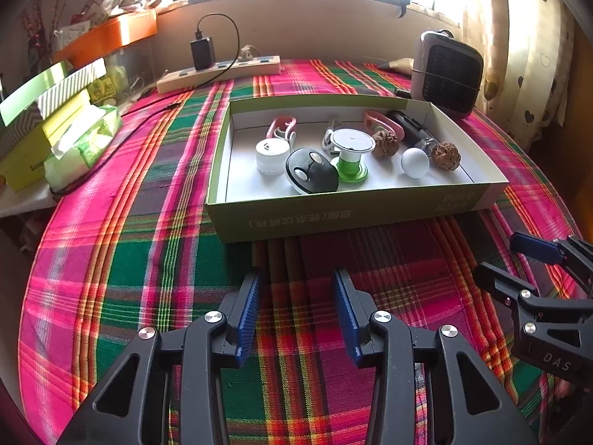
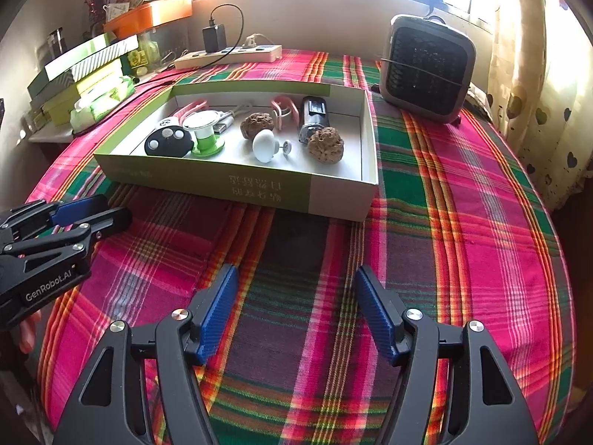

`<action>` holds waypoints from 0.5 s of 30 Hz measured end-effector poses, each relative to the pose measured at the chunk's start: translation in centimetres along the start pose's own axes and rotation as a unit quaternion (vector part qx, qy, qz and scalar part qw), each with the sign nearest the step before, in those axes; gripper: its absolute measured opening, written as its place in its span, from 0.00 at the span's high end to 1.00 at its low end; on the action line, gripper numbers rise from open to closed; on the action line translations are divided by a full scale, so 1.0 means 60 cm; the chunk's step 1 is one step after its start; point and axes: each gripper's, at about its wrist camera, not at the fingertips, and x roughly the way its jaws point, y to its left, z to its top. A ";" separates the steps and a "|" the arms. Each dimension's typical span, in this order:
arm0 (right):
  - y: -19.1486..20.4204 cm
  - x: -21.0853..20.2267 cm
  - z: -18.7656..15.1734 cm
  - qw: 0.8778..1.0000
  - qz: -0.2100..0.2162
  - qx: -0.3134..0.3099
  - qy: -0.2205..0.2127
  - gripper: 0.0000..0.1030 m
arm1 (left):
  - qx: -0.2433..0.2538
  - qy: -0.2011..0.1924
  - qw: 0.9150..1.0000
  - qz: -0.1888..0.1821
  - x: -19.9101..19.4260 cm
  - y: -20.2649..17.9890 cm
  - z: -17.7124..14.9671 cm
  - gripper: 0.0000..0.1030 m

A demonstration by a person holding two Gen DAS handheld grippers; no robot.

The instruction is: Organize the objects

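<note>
Plaid tablecloth (image 2: 463,222) spread wide, shallow box (image 1: 333,215) already gathering the walnuts (image 1: 446,155), white knob (image 1: 414,162) and what may be a remote, while left gripper (image 1: 296,315) and right gripper (image 2: 296,311) hover short of it, jaws apart, empty.

Right tool (image 2: 296,315) hangs wide open and empty over the plaid cloth (image 2: 463,222), the filled box (image 2: 333,194) just ahead.
</note>
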 end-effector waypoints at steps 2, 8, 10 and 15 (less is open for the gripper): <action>0.000 -0.002 -0.002 1.000 0.002 0.000 0.000 0.36 | 0.000 -0.001 1.000 0.002 0.000 -0.001 0.000 0.63; 0.002 -0.003 -0.003 1.000 0.002 0.001 -0.001 0.36 | -0.006 -0.001 1.000 0.010 -0.001 -0.002 -0.001 0.63; 0.004 -0.003 -0.003 1.000 0.003 0.002 0.000 0.36 | -0.011 0.000 1.000 0.010 -0.002 -0.002 -0.002 0.63; 0.014 0.002 -0.001 1.000 0.007 -0.001 0.003 0.26 | -0.010 0.000 1.000 0.019 -0.004 -0.008 -0.005 0.62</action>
